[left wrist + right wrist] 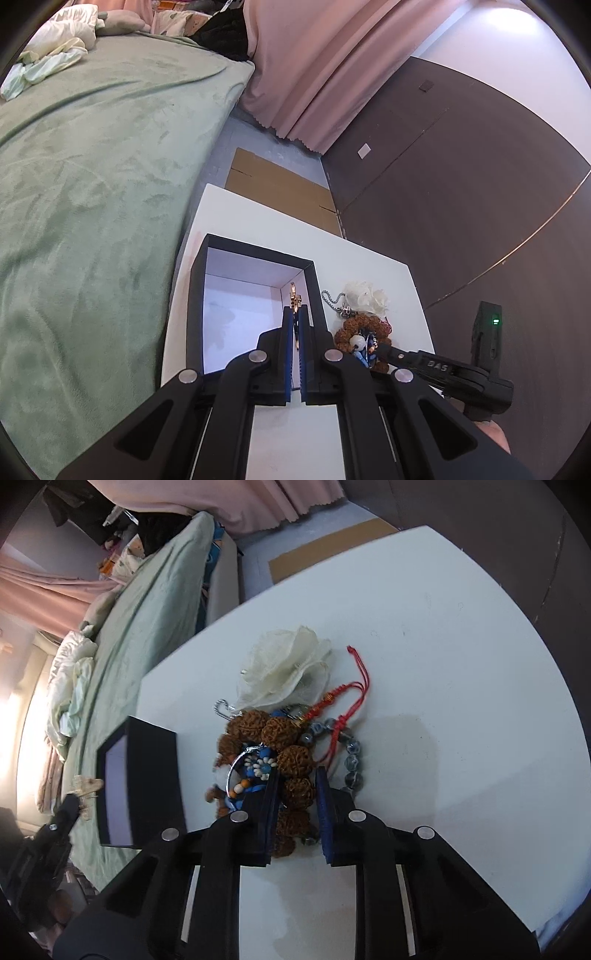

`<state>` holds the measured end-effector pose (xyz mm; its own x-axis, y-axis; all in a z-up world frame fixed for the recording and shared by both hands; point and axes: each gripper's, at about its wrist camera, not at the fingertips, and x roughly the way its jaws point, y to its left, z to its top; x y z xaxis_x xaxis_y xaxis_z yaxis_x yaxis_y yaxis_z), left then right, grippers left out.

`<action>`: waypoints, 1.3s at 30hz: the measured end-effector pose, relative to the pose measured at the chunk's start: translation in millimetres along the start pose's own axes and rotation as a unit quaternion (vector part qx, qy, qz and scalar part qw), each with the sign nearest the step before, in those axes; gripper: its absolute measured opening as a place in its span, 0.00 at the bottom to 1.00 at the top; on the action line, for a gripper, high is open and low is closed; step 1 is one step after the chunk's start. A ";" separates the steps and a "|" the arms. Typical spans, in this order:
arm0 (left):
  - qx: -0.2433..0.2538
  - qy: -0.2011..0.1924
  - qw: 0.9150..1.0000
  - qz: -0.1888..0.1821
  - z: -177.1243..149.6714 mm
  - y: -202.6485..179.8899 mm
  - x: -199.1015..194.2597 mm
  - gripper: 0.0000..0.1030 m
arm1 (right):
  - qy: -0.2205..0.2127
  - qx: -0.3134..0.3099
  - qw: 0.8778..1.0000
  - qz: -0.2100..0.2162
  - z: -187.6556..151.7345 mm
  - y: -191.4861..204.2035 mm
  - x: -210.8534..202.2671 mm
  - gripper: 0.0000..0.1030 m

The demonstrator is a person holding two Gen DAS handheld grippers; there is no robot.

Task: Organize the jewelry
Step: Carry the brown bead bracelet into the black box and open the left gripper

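My left gripper (295,313) is shut on a small gold clasp piece (294,297) and holds it over the open black box (258,252) with a white inside. To the right of the box, a pile of jewelry lies on the white table (461,664). The pile holds a brown bead bracelet (291,760), a white fabric flower (288,664), a red cord (356,692), a grey glass bead bracelet (351,755) and a blue and white beaded piece (260,765). My right gripper (297,780) points down into the pile, its pads closed on a brown bead of the bracelet.
A bed with a green blanket (92,166) runs along the table's left side. Pink curtains (314,74) hang behind, flat cardboard (277,188) lies on the floor past the table, and a dark wardrobe (461,166) stands to the right. A silver chain (328,299) lies by the flower.
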<state>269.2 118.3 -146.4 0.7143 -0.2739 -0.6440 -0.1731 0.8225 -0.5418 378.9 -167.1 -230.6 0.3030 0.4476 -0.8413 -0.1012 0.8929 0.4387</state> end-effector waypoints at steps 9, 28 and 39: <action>-0.025 0.025 0.999 -0.003 5.0 14.7 13.1 0.47 | -0.039 -0.053 0.997 0.048 0.6 50.8 -46.8 0.19; -0.043 -0.048 0.998 0.027 13.2 57.9 -90.1 0.66 | -0.080 -0.140 0.984 0.080 2.8 166.2 -66.1 0.19; -0.038 -0.061 0.996 0.046 11.9 57.2 -122.4 0.70 | -0.026 -0.142 0.985 0.097 -9.9 185.8 -36.4 0.45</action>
<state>179.9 204.8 -92.1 0.7696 -0.1319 -0.6247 -0.2892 0.8003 -0.5252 339.6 -17.0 -121.6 0.2994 0.6152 -0.7293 -0.4200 0.7713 0.4782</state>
